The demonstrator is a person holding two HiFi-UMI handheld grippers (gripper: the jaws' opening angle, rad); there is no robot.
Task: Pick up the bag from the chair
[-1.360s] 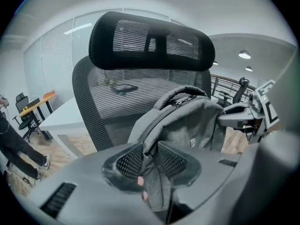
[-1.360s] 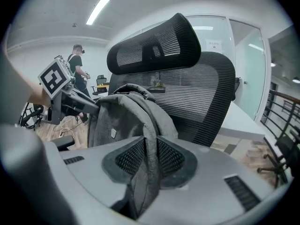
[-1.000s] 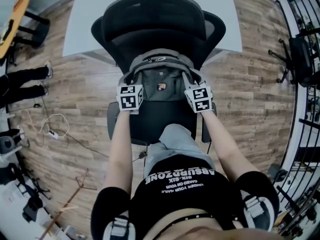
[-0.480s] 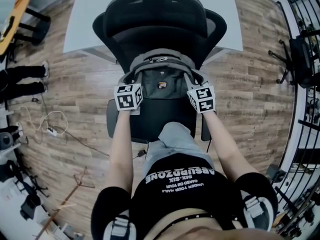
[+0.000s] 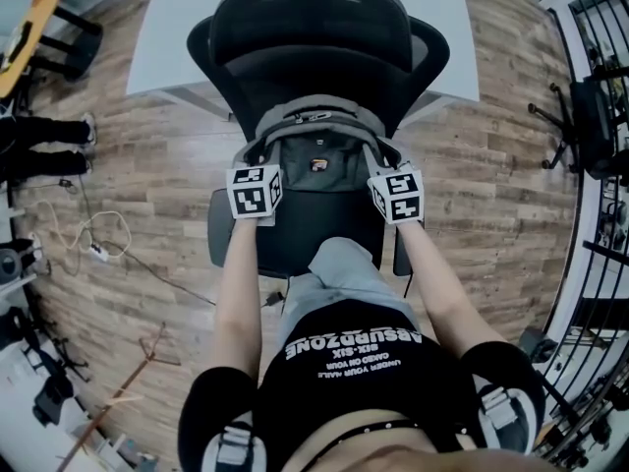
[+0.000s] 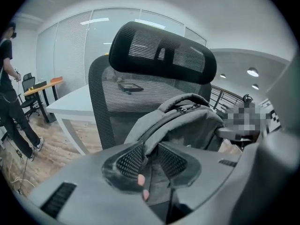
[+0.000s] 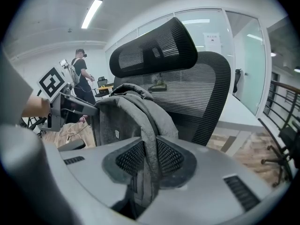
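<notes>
The grey backpack [image 5: 316,160] stands upright on the office chair [image 5: 314,28] seat, just beyond both grippers. The left gripper [image 6: 151,161] clamps its left shoulder strap [image 6: 157,128]. The right gripper [image 7: 149,157], jaws just closing, pinches the right strap [image 7: 149,121] — both equally near, so the lift is straight up.

1. My right gripper [image 7: 150,158] has its fingers [image 7: 171,156] pressed against a grey strap [image 7: 151,125] from both sides; they have just been closing on it.
2. The strap runs up from between my mesh pads to the top of the grey bag [image 7: 117,121], which stands upright just ahead.
3. Behind the bag rises the black mesh chair [image 7: 206,93], with its headrest [image 7: 152,48] above the bag's top.
4. At the left, my left gripper [image 7: 89,109], marker cube showing, reaches the bag's far side.
5. A white table [image 7: 239,114] stands behind the chair on the right.
6. A person [image 7: 82,78] in dark clothing stands well back on the left.
</notes>
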